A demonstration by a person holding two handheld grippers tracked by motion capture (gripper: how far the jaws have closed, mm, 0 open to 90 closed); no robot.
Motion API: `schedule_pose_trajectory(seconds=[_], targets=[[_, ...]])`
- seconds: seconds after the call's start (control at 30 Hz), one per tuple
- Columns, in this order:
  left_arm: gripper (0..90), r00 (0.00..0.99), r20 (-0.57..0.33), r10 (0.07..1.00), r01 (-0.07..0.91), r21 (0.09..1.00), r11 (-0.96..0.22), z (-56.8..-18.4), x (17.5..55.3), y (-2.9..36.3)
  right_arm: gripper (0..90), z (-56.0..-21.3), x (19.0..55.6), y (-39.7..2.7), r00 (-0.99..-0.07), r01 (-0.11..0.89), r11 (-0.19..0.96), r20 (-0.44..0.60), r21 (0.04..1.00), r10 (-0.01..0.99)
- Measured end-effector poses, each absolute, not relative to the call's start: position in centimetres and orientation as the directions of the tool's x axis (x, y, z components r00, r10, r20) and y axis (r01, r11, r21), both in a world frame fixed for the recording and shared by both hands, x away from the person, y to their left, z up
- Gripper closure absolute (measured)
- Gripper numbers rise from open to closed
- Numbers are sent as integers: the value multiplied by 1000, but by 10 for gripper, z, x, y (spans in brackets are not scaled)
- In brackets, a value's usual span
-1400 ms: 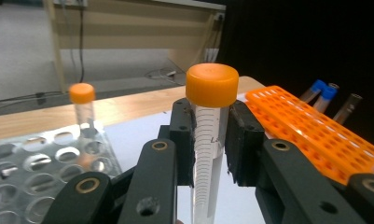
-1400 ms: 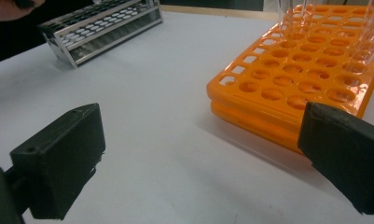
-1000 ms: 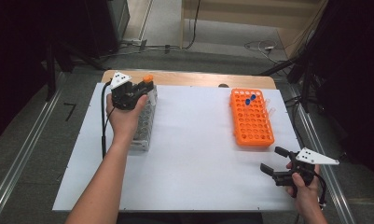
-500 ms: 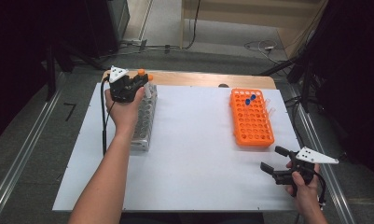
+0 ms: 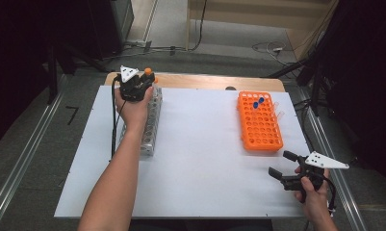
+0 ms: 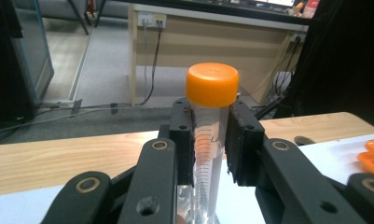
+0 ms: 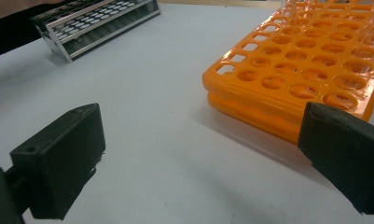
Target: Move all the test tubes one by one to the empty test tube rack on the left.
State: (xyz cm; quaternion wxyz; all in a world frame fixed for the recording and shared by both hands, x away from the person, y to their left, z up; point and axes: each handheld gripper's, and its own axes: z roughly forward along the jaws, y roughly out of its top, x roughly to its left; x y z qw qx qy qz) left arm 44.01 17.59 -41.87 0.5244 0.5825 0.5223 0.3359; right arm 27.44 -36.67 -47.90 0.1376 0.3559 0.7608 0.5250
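Jaws over white tabletop [image 5: 200, 163], grey floor [image 5: 36, 144]

Bare white sheet [image 5: 200, 144] (wide) separates metal rack [image 5: 149, 125] from orange rack [image 5: 260, 127].

The black two-jaw left gripper [image 5: 141, 85] carries a grey three-cornered plate, brass-ringed pivots and a trailing black cable. The matching black right gripper [image 5: 283, 164] has blocky pads. Forearms are bare.

1. One clear plastic tube with an orange screw cap [image 6: 211, 85], clamped between the left claw's [image 5: 143, 83] jaws.
2. One silver metal tube rack [image 5: 149, 122], beneath that claw.
3. One orange plastic tube rack [image 5: 260, 122], beyond the right claw [image 5: 281, 165].
4. Two blue-capped tubes [image 5: 258, 102] standing in it.
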Motion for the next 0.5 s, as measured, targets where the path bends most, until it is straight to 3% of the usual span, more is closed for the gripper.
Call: schedule_pose_trajectory(seconds=[0.2,0.5], targets=[[744,225,-164,960,256,961,104,-424,446,174,0,-481,275,-365,-710,402,197,169,894,683],[737,221,-158,962,337,938,77,-429,448,172,0,-481,276,-365,-711,401,194,170,895,683]])
